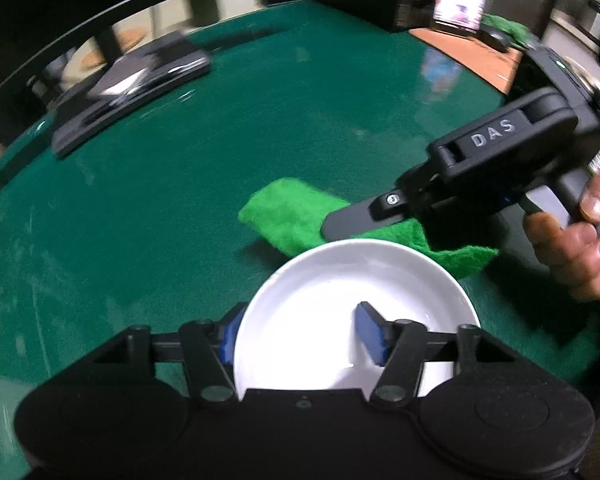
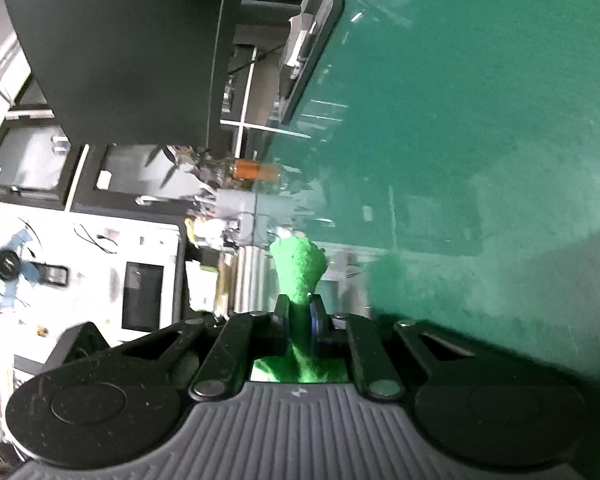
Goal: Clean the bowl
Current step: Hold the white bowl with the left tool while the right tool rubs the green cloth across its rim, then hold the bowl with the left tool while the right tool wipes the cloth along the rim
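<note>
On a glossy dark green table (image 1: 220, 128): white glazed bowl (image 1: 320, 280), likely rigid, slick and breakable, best taken by its rim, straddled there by left gripper (image 1: 300, 338) with jaws half open, grip itself unclear. Just behind, soft light green cloth (image 1: 288, 212) pinched in nearly closed right gripper (image 2: 300, 312); cluttered workshop beyond.

Glossy white bowl (image 1: 340, 280), fuzzy green cloth (image 1: 288, 212), smooth dark-green table (image 1: 260, 120).
</note>
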Demonstrator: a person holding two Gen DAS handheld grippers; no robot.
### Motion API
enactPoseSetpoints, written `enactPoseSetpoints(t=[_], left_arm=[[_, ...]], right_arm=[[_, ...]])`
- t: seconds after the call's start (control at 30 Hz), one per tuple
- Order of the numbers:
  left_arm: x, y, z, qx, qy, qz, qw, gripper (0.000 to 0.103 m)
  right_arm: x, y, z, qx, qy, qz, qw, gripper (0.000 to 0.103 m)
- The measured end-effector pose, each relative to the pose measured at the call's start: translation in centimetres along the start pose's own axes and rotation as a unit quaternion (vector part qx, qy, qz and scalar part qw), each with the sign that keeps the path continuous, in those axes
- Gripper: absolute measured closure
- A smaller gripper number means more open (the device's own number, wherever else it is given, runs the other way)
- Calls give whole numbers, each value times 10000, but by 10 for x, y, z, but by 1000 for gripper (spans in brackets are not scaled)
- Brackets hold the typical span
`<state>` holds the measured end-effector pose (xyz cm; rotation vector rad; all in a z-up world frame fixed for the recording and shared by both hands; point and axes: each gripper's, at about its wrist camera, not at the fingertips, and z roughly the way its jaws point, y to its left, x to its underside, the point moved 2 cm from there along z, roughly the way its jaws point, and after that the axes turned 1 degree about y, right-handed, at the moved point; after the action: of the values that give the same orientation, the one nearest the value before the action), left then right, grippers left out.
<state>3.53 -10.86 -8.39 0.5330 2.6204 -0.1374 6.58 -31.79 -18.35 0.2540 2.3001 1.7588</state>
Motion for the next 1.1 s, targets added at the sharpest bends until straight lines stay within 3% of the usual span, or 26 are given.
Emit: enactPoseSetpoints(t=[0.07,0.17,0.27,0.3,0.33,0.37,0.53,0.83,1.1], left_arm=[[6,6,-10,-80,-86,-533,9985,44],[25,10,-21,-169,-53,-1116,9936,42],[37,3,-22,-195,50,-1190,9927,44],[39,1,-21,-286,83,-1152,9929,48],[40,0,-19,-436,116,-1079,9931,61],[41,-1,-17,-586,149,-1006,9931,81],[37,-2,-11,-805,62,-355,9961,76],[14,0,6,-699,69,592,9958,70],[14,-7,6,-781,89,711,9944,69]], right_arm=[[-3,3,-4,2,-30,-52,10000,92],[-6,6,-4,41,34,-148,9999,92],[-8,6,-1,96,100,-221,9997,92],[-8,6,1,108,111,-227,9996,92],[-8,6,2,118,121,-232,9996,92],[-8,6,3,123,132,-237,9996,92],[5,7,-3,204,176,-173,9995,92],[47,-10,-49,68,-111,500,9987,92],[21,-4,-22,49,-387,339,9987,92]])
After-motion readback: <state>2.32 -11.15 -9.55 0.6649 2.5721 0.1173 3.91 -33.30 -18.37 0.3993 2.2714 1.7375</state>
